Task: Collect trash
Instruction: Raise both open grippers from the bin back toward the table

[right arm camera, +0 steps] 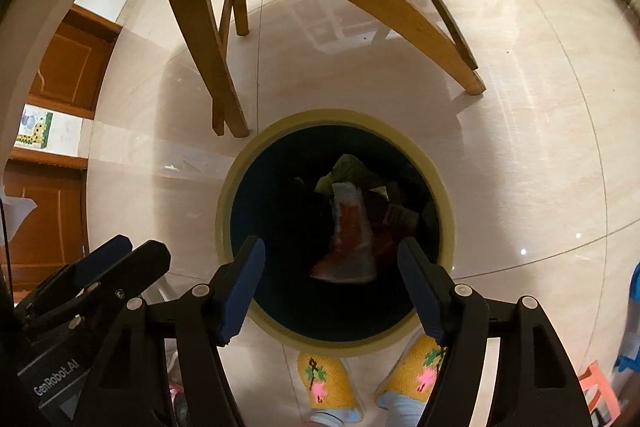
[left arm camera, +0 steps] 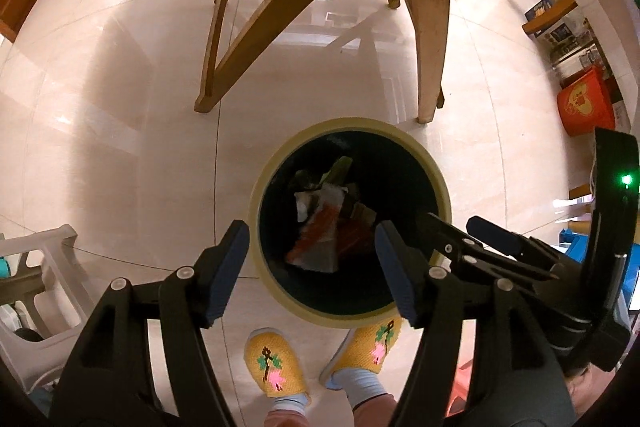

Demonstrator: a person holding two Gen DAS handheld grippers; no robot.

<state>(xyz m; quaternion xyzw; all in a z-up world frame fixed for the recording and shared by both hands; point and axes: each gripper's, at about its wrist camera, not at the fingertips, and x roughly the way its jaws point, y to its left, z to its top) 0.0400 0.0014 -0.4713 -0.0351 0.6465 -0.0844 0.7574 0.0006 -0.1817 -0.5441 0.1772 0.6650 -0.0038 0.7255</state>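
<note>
Both the left gripper (left arm camera: 312,271) and the right gripper (right arm camera: 332,291) have their fingers apart and empty over the round cream bin (right arm camera: 446,211), where the red and white trash (right arm camera: 348,239) already lies, so a low finger could bump the rim and tip it.

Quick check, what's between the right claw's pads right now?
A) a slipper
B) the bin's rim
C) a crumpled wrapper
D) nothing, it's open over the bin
D: the right claw stands open with bare pads above the bin; the trash lies loose inside.
</note>
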